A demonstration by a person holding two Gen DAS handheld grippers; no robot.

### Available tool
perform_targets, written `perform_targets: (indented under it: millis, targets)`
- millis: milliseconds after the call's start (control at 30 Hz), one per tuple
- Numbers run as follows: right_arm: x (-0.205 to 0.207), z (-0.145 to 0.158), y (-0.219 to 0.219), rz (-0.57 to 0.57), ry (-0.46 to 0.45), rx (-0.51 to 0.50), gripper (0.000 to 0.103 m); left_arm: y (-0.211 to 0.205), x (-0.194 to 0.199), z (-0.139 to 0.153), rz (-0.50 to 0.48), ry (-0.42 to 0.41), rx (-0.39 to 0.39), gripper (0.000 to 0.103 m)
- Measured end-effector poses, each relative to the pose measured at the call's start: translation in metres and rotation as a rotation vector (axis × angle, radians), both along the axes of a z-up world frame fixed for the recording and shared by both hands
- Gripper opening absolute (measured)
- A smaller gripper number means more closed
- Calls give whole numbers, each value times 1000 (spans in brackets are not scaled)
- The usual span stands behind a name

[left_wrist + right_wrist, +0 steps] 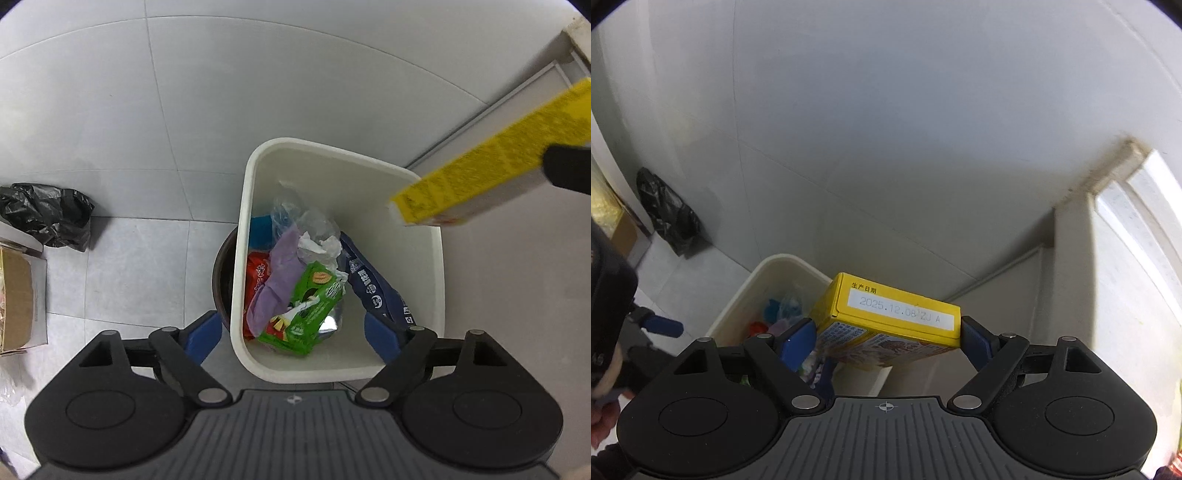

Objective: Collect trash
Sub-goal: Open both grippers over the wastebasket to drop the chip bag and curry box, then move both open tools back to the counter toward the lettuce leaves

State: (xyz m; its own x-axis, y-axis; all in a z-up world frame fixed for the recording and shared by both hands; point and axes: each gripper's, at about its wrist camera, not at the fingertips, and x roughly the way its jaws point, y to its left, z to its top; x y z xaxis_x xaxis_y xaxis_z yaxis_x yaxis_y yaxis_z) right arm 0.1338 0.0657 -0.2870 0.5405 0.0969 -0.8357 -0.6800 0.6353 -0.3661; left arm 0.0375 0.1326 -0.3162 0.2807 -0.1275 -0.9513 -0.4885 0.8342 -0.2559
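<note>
I've got one white bin (255,192) on the floor with a pile of wrappers inside: one green packet (314,310), one purple piece (280,273), one dark blue bag (373,288). My left gripper (295,332) hangs over it, fingers spread wide, holding nothing. My right gripper (888,343) clamps one yellow box (897,314) above the bin's right rim. One black bag (48,214) sits by the wall.
</note>
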Motion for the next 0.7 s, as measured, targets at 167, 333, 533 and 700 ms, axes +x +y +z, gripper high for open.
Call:
perform_targets:
  millis: [167, 333, 533, 700]
  targets:
    - [12, -18, 19, 13, 40, -17, 86, -4, 0, 0, -5, 4, -5, 84]
    - [25, -22, 21, -17, 85, 10, 89, -4, -4, 1, -5, 9, -6, 84]
    - [33, -16, 11, -60, 121, 62, 90, -5, -3, 0, -2, 15, -3, 85]
    - [28, -9, 3, -58, 129, 73, 90, -7, 0, 5, -11, 5, 9, 85]
